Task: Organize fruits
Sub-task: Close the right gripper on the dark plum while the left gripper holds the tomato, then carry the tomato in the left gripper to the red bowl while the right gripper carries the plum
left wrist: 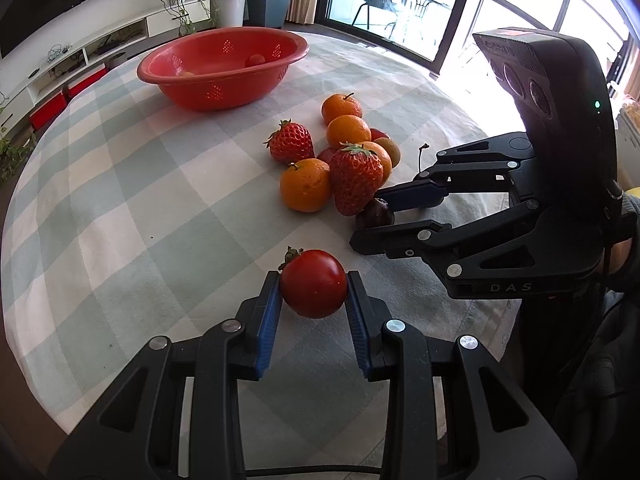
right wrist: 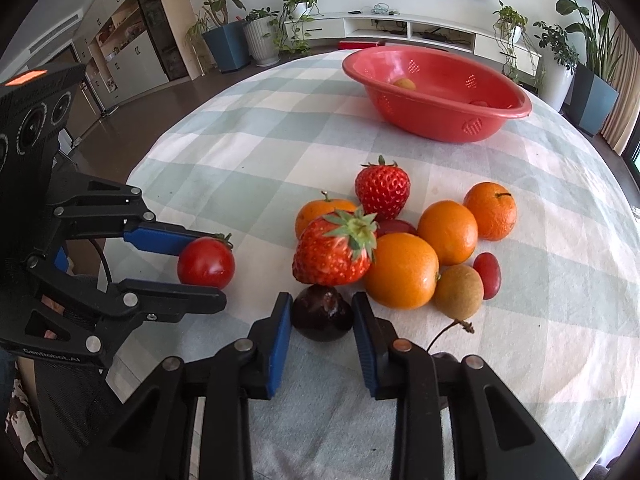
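Pads of the left tool [left wrist: 314, 294] are clamped on either side of a red tomato [left wrist: 314, 283], its green calyx tipped to the upper left; the right wrist view shows that same tomato [right wrist: 206, 263] pinched between the blue pad above and the black finger below, close over the checked cloth of the table [left wrist: 120, 208]. Whether it is lifted clear or resting on the cloth cannot be told. The right tool [right wrist: 322, 320] straddles a dark cherry [right wrist: 322, 312] at the near edge of the fruit pile: its blue pads sit right against the cherry's flanks, so it reads as gripped, though the contact on the right side is a close call. A big strawberry [right wrist: 334, 250] leans directly over the cherry and touches it. Beside it lie several oranges [right wrist: 401, 270], a second strawberry [right wrist: 383, 188], a brown kiwi-like fruit [right wrist: 458, 291], small red fruits and a loose cherry stem [right wrist: 448, 330].

Beyond the pile, well apart from it, stands the red basket [right wrist: 516, 110], with a couple of small fruits already inside.

By my judgement the step in hand is a double pick-up: one fruit secured in each tool, carry to the basket not yet done. Next, the cherry should come out low and toward the person, so the leaning strawberry does not roll; then both tools travel over the basket rim and release.
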Demonstrator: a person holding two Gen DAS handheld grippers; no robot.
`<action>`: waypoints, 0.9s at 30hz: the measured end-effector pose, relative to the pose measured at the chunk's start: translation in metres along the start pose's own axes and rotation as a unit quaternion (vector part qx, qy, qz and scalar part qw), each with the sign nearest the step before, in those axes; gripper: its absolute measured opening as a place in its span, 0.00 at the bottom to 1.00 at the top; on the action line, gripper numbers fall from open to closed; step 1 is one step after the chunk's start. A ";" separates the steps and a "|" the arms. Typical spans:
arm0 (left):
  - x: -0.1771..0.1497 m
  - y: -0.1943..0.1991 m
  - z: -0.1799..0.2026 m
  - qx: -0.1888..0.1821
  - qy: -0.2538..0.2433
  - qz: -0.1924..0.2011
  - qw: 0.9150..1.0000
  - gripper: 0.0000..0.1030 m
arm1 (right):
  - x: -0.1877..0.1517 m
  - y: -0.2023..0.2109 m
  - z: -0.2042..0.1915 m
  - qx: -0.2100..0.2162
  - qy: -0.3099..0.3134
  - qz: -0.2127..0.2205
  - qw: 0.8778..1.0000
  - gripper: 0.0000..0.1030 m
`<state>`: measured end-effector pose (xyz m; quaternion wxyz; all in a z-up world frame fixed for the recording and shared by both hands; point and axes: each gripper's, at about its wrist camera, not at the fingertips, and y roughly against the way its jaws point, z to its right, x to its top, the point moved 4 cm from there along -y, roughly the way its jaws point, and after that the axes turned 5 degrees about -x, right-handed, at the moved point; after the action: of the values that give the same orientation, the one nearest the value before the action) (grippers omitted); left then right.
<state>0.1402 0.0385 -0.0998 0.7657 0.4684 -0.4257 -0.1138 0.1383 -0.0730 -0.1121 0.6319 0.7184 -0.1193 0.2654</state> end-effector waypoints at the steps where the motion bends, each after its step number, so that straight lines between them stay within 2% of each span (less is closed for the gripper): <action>1: 0.000 0.000 0.000 0.001 0.000 0.001 1.000 0.29 | 0.000 0.000 0.001 0.003 -0.002 -0.002 1.000 0.32; 21: -0.001 0.002 0.005 0.003 0.003 0.003 1.000 0.29 | -0.011 0.031 0.004 0.050 -0.018 -0.006 0.999 0.32; 27: 0.008 0.011 0.005 0.004 0.003 0.014 1.000 0.29 | -0.010 0.050 0.012 0.058 -0.022 0.007 0.998 0.32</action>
<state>0.1388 0.0372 -0.0856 0.7663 0.4662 -0.4306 -0.1000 0.1076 -0.0950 -0.0758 0.5848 0.7584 -0.1225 0.2604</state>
